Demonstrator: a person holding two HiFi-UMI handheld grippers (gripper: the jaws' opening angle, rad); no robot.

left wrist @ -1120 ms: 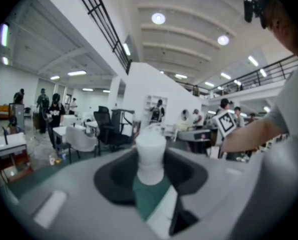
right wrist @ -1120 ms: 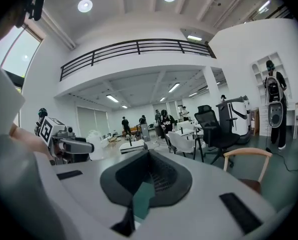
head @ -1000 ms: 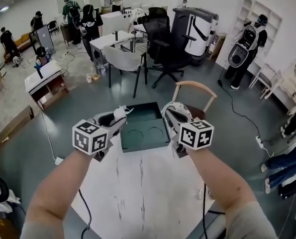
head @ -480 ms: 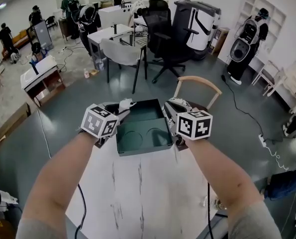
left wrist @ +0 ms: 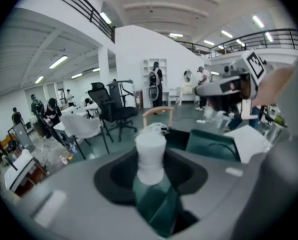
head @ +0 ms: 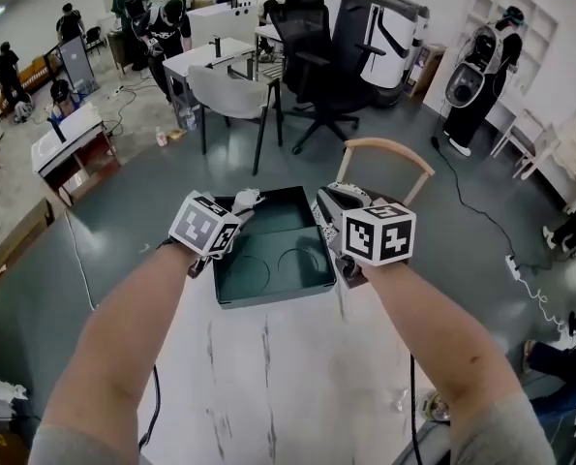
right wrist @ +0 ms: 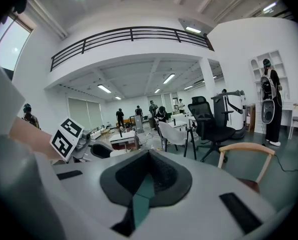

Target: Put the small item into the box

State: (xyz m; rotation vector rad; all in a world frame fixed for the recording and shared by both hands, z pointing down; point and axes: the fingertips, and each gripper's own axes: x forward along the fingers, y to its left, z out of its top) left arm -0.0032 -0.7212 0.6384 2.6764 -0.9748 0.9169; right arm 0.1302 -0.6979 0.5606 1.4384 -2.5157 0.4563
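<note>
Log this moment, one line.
left gripper: shut on small white cylinder | right gripper: shut on dark green box wall | cylinder not yet in box

- No words, brands or numbers anywhere that I can actually read.
- Closest thing is the black-and-white square markers on the left cube and right cube. They're just patterns, no letters.

The box sits mid-frame on the table's far edge, a chair behind it. The left gripper is at its left wall, the right gripper at its right.
</note>
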